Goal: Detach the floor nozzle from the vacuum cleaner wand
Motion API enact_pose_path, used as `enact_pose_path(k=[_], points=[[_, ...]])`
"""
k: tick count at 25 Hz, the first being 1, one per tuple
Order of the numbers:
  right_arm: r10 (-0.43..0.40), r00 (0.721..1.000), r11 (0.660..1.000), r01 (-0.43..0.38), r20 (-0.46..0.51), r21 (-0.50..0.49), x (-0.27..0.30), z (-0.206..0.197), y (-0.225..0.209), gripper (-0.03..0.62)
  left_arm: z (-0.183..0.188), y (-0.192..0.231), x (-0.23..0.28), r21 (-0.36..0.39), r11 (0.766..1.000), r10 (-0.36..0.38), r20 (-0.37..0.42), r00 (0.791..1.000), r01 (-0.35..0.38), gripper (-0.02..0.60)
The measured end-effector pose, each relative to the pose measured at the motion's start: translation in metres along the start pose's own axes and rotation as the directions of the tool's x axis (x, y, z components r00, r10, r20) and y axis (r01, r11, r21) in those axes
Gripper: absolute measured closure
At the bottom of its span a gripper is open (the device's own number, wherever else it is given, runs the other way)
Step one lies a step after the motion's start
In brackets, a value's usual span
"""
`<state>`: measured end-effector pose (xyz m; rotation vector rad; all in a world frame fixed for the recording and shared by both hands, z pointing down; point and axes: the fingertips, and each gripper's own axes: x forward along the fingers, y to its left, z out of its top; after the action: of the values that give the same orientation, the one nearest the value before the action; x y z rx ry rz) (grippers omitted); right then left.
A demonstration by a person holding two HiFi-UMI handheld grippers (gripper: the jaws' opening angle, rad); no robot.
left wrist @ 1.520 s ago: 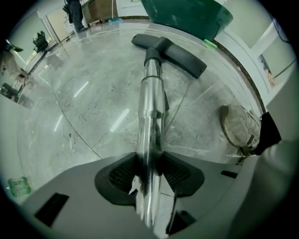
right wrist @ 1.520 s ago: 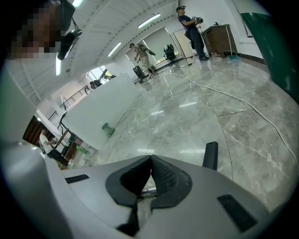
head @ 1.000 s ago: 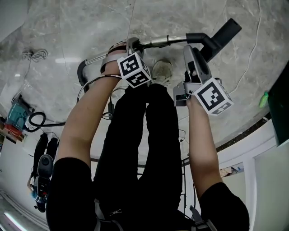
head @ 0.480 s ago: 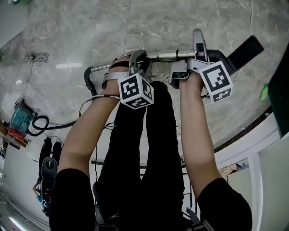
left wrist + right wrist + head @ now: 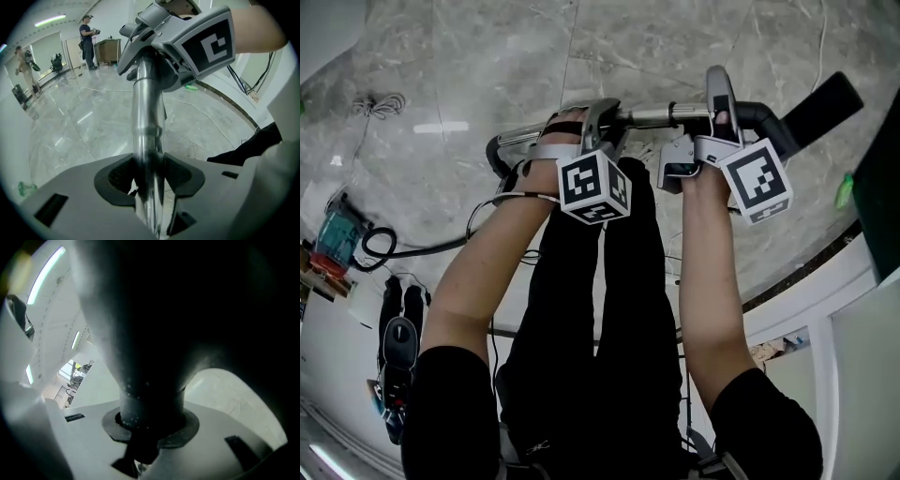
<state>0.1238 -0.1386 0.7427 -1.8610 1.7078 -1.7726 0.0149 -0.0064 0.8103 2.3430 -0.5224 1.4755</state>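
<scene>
– Two holds at once? Where is the black plastic floor nozzle (image 5: 820,101) sitting?
– It is hanging at the far end of the shiny metal wand (image 5: 649,116), raised above the grey marble floor (image 5: 487,56). My right gripper (image 5: 719,98) is closing on its stiff neck (image 5: 150,399), which is filling the jaws; my left gripper (image 5: 602,120) is clamping the wand.
– Is it going to slip?
– I am guessing the polished tube is slick and the nozzle light, so I am gripping close to the joint.

A large indoor work hall: polished marble floor (image 5: 487,75), ceiling strip light (image 5: 49,20), coiled cable (image 5: 370,112), people (image 5: 87,35) standing with gear.
</scene>
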Motion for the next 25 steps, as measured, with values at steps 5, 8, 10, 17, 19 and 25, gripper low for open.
enact_pose_path(k=[5, 8, 10, 17, 19, 25], points=[[0.021, 1.000, 0.999, -0.020, -0.004, 0.027, -0.011, -0.008, 0.020, 0.493, 0.003, 0.000, 0.001, -0.004, 0.999, -0.040, -0.017, 0.999, 0.040, 0.426], [0.054, 0.999, 0.998, -0.054, -0.004, -0.044, -0.020, -0.010, 0.032, 0.493, 0.003, -0.010, -0.008, 0.064, 0.989, -0.134, 0.004, 0.991, 0.134, 0.459], [0.072, 0.997, 0.992, -0.072, -0.006, -0.107, -0.027, -0.010, 0.039, 0.492, 0.004, -0.014, -0.015, 0.069, 0.983, -0.172, 0.035, 0.984, 0.170, 0.460], [-0.008, 0.989, 0.999, 0.002, 0.145, 0.042, -0.042, 0.016, 0.027, 0.487, 0.003, -0.020, -0.020, 0.038, 0.986, -0.166, 0.045, 0.985, 0.164, 0.460], [-0.026, 0.988, 0.999, 0.021, 0.154, 0.033, -0.044, 0.014, 0.023, 0.487, 0.003, -0.027, -0.016, 0.036, 0.982, -0.185, 0.047, 0.982, 0.183, 0.460], [0.063, 0.994, 0.995, -0.055, 0.093, -0.084, -0.041, 0.011, 0.028, 0.487, 0.005, -0.039, -0.020, -0.009, 0.965, -0.259, 0.122, 0.958, 0.262, 0.460]])
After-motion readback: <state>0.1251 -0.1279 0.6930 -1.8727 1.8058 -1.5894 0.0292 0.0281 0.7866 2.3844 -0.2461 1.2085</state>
